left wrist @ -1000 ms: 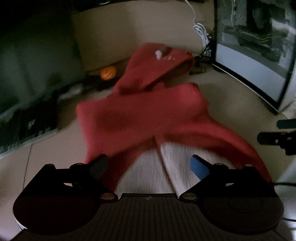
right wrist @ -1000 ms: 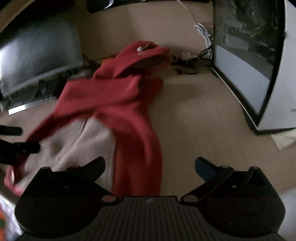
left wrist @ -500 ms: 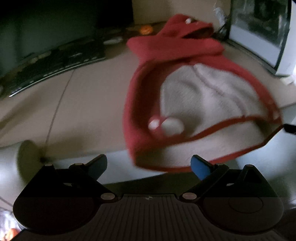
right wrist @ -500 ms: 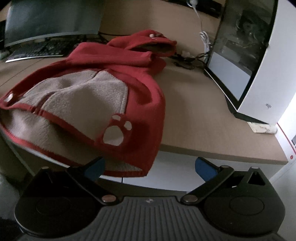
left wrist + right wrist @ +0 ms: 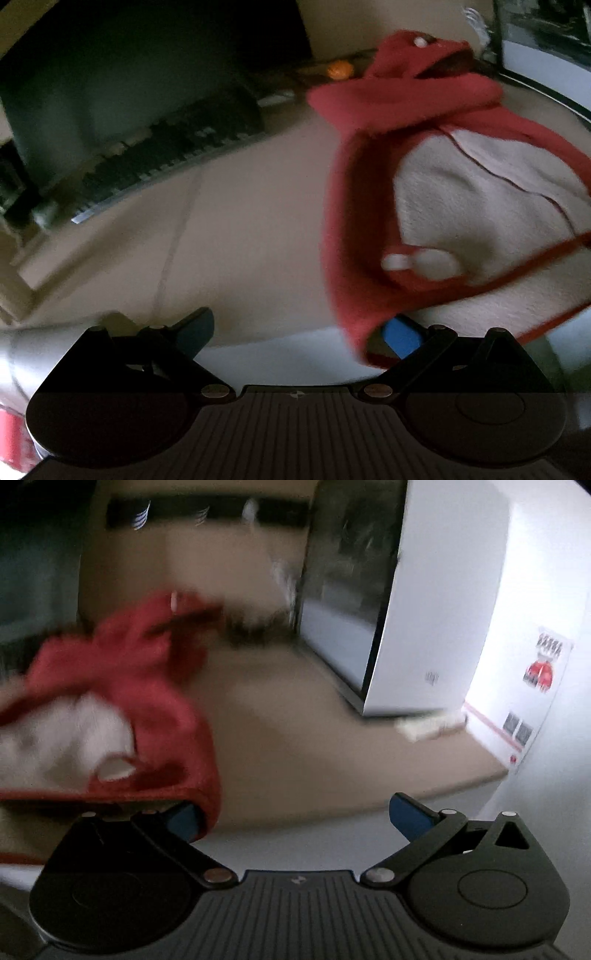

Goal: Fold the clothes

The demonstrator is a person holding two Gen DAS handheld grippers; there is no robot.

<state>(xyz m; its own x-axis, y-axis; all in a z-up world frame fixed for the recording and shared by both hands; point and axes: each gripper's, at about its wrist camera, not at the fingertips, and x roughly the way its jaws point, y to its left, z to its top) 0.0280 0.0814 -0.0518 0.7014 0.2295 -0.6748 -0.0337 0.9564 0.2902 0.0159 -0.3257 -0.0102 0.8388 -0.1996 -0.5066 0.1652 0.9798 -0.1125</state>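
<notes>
A red hooded fleece garment (image 5: 373, 192) with a cream lining lies on the tan desk (image 5: 229, 236), hood toward the back, hem hanging over the front edge. In the left wrist view its lower left corner drapes over the blue pad of my right-hand finger; my left gripper (image 5: 299, 332) is open at the desk edge. In the right wrist view the garment (image 5: 147, 686) sits at the left, its lower right corner hanging in front of the left finger. My right gripper (image 5: 295, 816) is open, with nothing between its fingers. Both views are blurred.
A dark monitor (image 5: 147, 74) and keyboard (image 5: 162, 162) stand at the back left. A small orange object (image 5: 340, 68) lies behind the garment. A white computer case with a glass side (image 5: 424, 609) stands on the right, cables (image 5: 255, 624) behind, crumpled paper (image 5: 428, 723) at its foot.
Both grippers have pulled back off the garment to the desk's front edge. The left view has swung left and the right view right, so each now meets a hem corner.
</notes>
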